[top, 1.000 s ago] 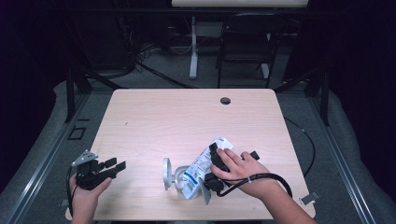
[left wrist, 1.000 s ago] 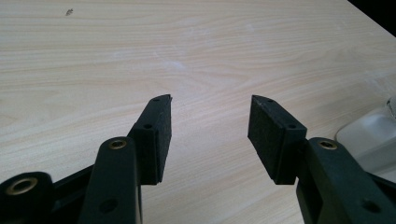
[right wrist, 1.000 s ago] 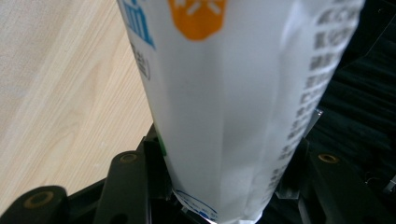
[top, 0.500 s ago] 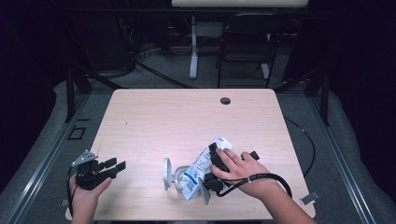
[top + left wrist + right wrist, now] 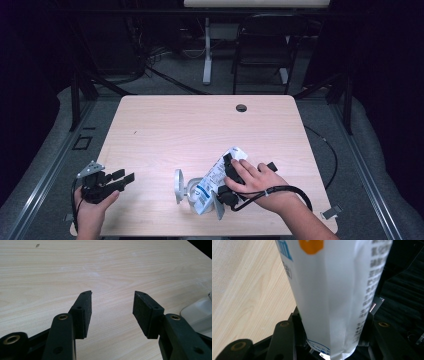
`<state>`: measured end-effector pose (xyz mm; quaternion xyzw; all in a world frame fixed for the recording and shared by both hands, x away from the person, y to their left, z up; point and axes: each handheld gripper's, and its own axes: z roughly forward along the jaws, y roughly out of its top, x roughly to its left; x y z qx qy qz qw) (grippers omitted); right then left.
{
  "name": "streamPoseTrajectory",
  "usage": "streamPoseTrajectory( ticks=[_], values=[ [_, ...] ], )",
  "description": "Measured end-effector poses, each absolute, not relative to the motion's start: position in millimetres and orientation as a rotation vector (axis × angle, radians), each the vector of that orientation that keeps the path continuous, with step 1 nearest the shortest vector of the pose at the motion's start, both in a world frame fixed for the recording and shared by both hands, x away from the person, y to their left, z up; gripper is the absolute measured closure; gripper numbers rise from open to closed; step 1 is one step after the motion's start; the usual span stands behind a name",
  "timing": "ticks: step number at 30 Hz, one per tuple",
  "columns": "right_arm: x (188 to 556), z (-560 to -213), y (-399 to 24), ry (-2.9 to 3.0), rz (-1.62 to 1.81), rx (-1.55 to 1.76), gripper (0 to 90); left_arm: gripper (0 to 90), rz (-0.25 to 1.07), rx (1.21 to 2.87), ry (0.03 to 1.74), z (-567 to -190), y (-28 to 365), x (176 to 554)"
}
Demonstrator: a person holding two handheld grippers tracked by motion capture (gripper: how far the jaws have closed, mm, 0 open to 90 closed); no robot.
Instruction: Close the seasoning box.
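Note:
A white pouch (image 5: 216, 176) with blue print lies tilted near the table's front edge, its lower end at a clear container (image 5: 189, 189) whose round lid stands beside it. My right gripper (image 5: 226, 179), under the person's hand, grips the pouch (image 5: 332, 285) across its width. Its jaws have just been closing, and both pads press into the pouch's sides (image 5: 332, 330). My left gripper (image 5: 122, 179) rests at the front left corner, held in the other hand. It stands open (image 5: 112, 307) above bare wood. The clear container's edge (image 5: 200, 312) shows off to its right.
The light wooden table (image 5: 200, 125) has a small round cable hole (image 5: 241, 108) near its far edge. A cable (image 5: 295, 192) loops from the right gripper across the front right. A dark chair (image 5: 262, 45) and stand legs are on the floor behind the table.

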<state>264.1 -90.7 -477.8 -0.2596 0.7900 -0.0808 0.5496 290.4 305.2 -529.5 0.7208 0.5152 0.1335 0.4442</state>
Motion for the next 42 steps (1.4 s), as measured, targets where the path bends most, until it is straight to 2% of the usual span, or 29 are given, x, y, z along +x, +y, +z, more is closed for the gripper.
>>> streamPoseTrajectory(
  ticks=[42],
  values=[
    [261.8, -473.3, -87.9, 1.844, -0.191, -0.619, 59.0, 50.2, 0.328, 1.785, 1.285, -530.5, 306.0, 290.7]
  ],
)
